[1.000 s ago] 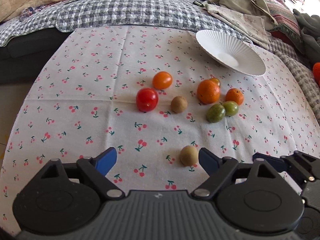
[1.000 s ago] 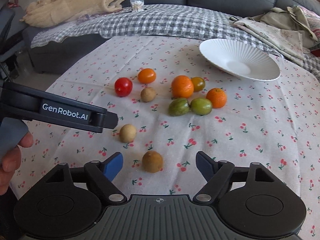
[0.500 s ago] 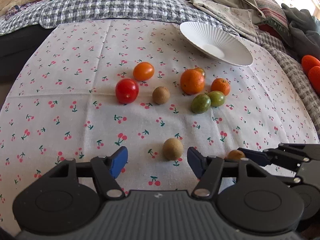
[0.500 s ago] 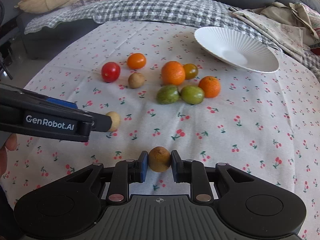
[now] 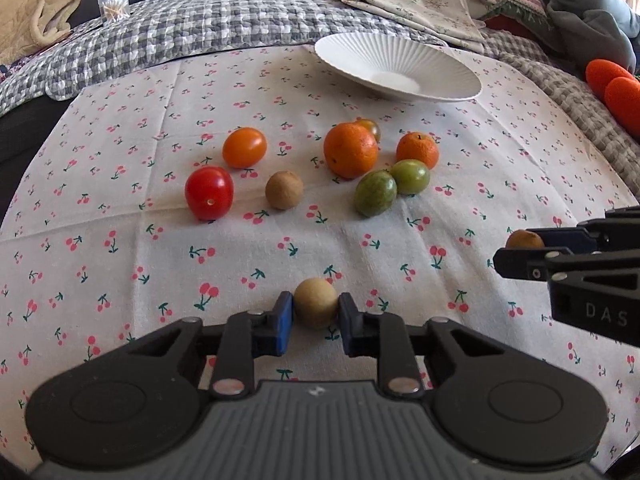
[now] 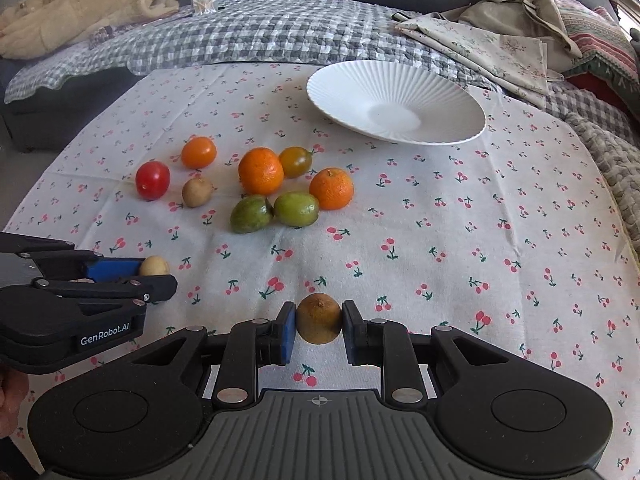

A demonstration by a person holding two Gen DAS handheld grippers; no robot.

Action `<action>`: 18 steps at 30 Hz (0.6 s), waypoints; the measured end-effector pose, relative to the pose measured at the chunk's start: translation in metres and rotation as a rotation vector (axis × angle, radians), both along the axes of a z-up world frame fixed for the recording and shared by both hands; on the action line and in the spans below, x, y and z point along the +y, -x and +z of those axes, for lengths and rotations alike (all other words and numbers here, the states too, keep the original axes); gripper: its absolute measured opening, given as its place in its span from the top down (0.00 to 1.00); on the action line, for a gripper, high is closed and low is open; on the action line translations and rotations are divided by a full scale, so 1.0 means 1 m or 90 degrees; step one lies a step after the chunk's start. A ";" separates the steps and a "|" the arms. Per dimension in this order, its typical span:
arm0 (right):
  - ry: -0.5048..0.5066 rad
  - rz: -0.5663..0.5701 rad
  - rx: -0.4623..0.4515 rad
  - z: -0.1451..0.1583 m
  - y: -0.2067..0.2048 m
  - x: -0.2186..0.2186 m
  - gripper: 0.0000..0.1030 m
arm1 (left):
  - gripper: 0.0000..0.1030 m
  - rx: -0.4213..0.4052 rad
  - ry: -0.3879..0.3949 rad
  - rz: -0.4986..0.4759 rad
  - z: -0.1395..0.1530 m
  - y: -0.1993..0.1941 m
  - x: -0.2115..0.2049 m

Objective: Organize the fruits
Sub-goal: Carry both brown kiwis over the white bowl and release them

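Observation:
My left gripper (image 5: pixel 316 316) is shut on a pale tan round fruit (image 5: pixel 315 307) low over the cherry-print cloth. My right gripper (image 6: pixel 319 326) is shut on a darker brown round fruit (image 6: pixel 319 318). Each gripper shows in the other's view: the right one (image 5: pixel 520 250) with its fruit (image 5: pixel 524 239), the left one (image 6: pixel 158 274) with its fruit (image 6: pixel 154 266). Beyond lie a red tomato (image 5: pixel 209 192), an orange tomato (image 5: pixel 244 147), a brown fruit (image 5: pixel 284 190), two oranges (image 5: pixel 350 149) (image 5: pixel 417 149), two green fruits (image 5: pixel 375 193) (image 5: pixel 410 176) and a dark tomato (image 6: pixel 295 161). A white ribbed plate (image 5: pixel 396 66) stands empty at the back.
The cloth (image 5: pixel 120 240) covers a round-edged table. A grey checked blanket (image 5: pixel 180 28) and a sofa with folded fabrics (image 6: pixel 480 40) lie behind. A small clear cup of sticks (image 5: pixel 114 4) stands at the back left. Orange objects (image 5: pixel 616 92) sit at far right.
My left gripper has closed on the pale tan fruit, which it earlier only straddled. My right gripper closed on the brown fruit half a second ago and still holds it.

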State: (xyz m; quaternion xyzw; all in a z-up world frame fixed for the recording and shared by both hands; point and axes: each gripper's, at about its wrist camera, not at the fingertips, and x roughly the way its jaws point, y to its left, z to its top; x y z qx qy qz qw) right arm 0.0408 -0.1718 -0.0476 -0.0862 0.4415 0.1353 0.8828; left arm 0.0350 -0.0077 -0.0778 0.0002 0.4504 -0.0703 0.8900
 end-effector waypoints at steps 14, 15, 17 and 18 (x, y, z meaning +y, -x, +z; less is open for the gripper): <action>-0.047 -0.017 -0.040 0.034 -0.017 -0.020 0.78 | 0.78 -0.055 0.028 0.013 0.035 -0.008 0.007; -0.052 -0.020 -0.048 0.039 -0.021 -0.024 0.78 | 0.78 -0.063 0.023 0.010 0.039 -0.011 0.006; -0.055 -0.024 -0.065 0.048 -0.030 -0.032 0.78 | 0.78 -0.076 0.013 0.008 0.048 -0.019 0.005; -0.059 -0.025 -0.070 0.051 -0.036 -0.036 0.78 | 0.78 -0.081 0.013 0.005 0.052 -0.024 0.003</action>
